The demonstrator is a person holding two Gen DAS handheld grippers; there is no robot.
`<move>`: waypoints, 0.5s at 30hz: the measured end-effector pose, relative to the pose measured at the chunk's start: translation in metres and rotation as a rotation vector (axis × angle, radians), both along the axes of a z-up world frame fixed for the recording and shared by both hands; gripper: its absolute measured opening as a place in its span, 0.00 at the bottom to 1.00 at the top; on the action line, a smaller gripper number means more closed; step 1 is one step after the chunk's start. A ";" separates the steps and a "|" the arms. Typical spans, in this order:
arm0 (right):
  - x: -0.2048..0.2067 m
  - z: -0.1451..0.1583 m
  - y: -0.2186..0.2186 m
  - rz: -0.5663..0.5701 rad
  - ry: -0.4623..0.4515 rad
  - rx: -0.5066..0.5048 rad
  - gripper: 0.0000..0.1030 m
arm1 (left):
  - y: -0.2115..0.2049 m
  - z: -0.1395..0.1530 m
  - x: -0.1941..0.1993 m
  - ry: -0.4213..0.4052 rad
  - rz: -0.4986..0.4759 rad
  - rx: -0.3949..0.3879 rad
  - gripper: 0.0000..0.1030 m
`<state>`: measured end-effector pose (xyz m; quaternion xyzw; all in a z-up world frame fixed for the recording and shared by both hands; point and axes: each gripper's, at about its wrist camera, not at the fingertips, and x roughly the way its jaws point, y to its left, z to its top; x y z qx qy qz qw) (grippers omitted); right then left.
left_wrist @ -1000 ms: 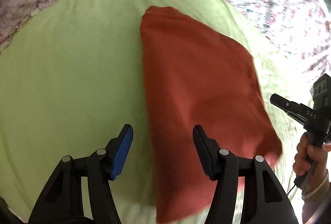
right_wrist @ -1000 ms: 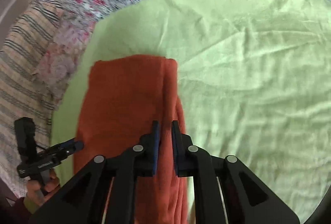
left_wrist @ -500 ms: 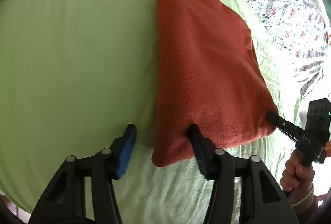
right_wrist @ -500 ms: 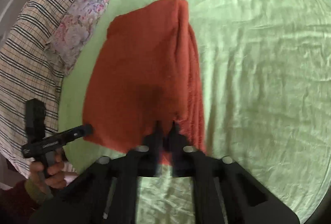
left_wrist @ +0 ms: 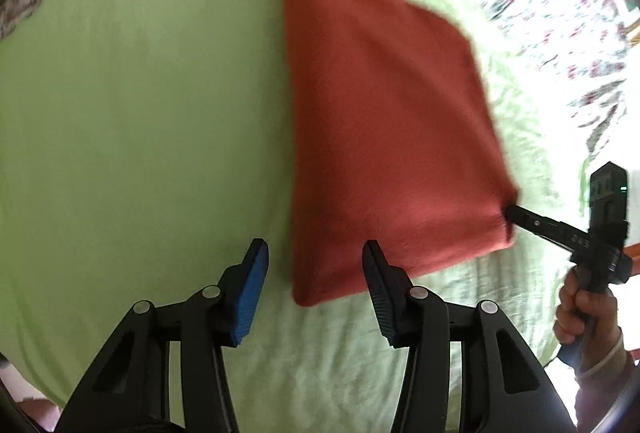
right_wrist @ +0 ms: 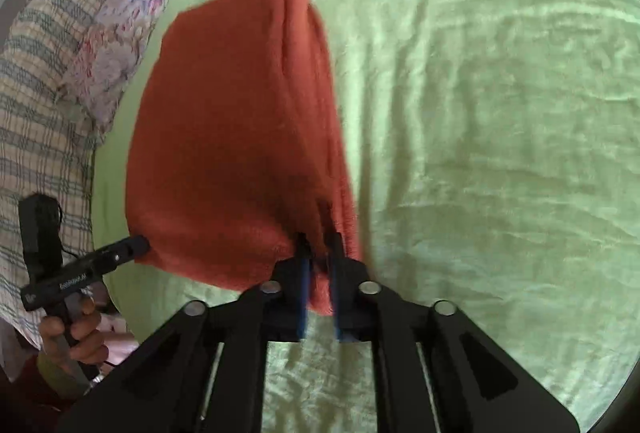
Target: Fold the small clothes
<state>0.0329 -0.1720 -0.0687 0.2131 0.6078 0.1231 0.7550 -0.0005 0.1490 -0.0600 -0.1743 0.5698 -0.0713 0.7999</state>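
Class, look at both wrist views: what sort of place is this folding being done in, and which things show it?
Probably a bedroom: the rust-red garment lies on a green sheet over floral bedding, beside a plaid blanket.

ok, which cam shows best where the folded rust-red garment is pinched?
Right wrist: the right gripper is shut on the folded rust-red garment's near corner. Left wrist shows that grip only small at the far corner; the left gripper is open.
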 end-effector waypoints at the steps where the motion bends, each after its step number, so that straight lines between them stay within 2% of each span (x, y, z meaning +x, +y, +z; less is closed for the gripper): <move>1: -0.001 0.009 -0.005 -0.020 -0.024 -0.004 0.17 | 0.000 0.007 0.001 -0.026 -0.004 -0.018 0.48; 3: 0.000 0.024 -0.010 -0.048 -0.069 0.003 0.17 | -0.002 0.024 0.004 -0.095 -0.021 -0.068 0.48; 5: 0.008 0.038 -0.008 -0.062 -0.130 0.026 0.17 | -0.006 0.030 0.011 -0.126 -0.041 -0.100 0.48; 8: 0.027 0.043 0.013 -0.005 -0.164 0.089 0.17 | -0.013 0.025 0.026 -0.124 -0.079 -0.126 0.48; 10: 0.039 0.039 0.033 0.054 -0.175 0.093 0.17 | -0.018 0.010 0.032 -0.093 -0.099 -0.140 0.48; 12: 0.056 0.022 0.042 0.073 -0.143 0.074 0.17 | -0.020 -0.014 0.041 -0.046 -0.104 -0.094 0.38; 13: 0.066 0.013 0.043 0.063 -0.123 0.057 0.16 | -0.019 -0.021 0.044 -0.033 -0.101 -0.082 0.25; 14: 0.074 0.004 0.042 0.056 -0.106 0.045 0.12 | -0.015 -0.025 0.046 -0.035 -0.092 -0.090 0.21; 15: 0.080 -0.003 0.041 0.052 -0.090 0.040 0.11 | -0.008 -0.028 0.048 -0.035 -0.069 -0.137 0.20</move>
